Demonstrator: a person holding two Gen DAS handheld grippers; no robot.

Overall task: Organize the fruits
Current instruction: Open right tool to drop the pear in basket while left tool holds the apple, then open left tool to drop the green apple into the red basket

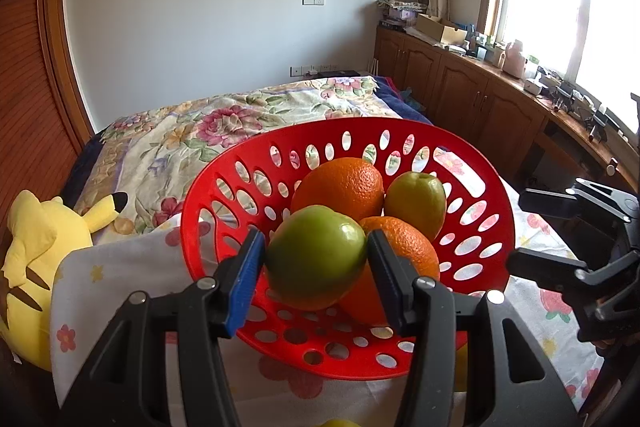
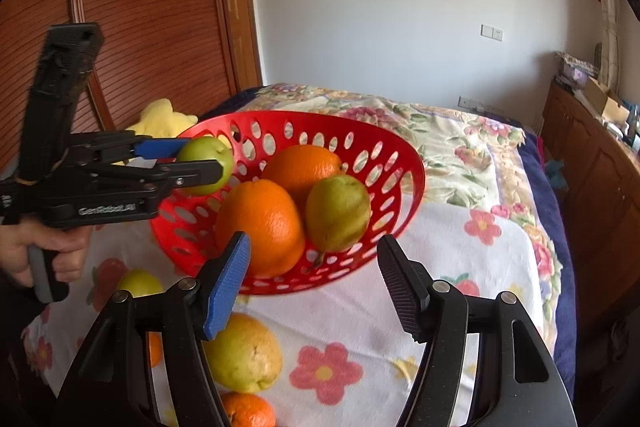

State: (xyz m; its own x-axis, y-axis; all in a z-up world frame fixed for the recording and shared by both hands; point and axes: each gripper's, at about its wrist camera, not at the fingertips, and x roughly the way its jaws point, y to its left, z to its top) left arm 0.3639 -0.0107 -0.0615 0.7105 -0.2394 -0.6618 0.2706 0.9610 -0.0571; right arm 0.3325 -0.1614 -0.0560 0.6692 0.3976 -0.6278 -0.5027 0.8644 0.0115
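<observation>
The left gripper (image 1: 316, 259) is clamping a green apple (image 1: 316, 257) between its jaws, holding it just above the near rim of the red basket (image 1: 472, 151), over the fruit already inside. The right gripper (image 2: 314, 281) is standing with its jaws wide and nothing between them, hovering in front of the basket's near wall.

Inside, two oranges (image 2: 260, 223) and a yellow-green pear (image 2: 338, 213) are crowding the bowl, so an apple let go from here is likely landing on a rounded orange and rolling. If it is dropped too near the rim, it could be tipping out onto the flowered cloth (image 2: 440, 267). The basket is sitting on soft bedding, so a push on its wall could be tilting it.

Loose fruit is lying on the cloth near the right jaws: a yellowish pear (image 2: 244, 353), a small orange (image 2: 248, 409) and a green fruit (image 2: 140, 283). The open room is to the right of the basket; a yellow plush toy (image 1: 40, 251) is lying on its left.
</observation>
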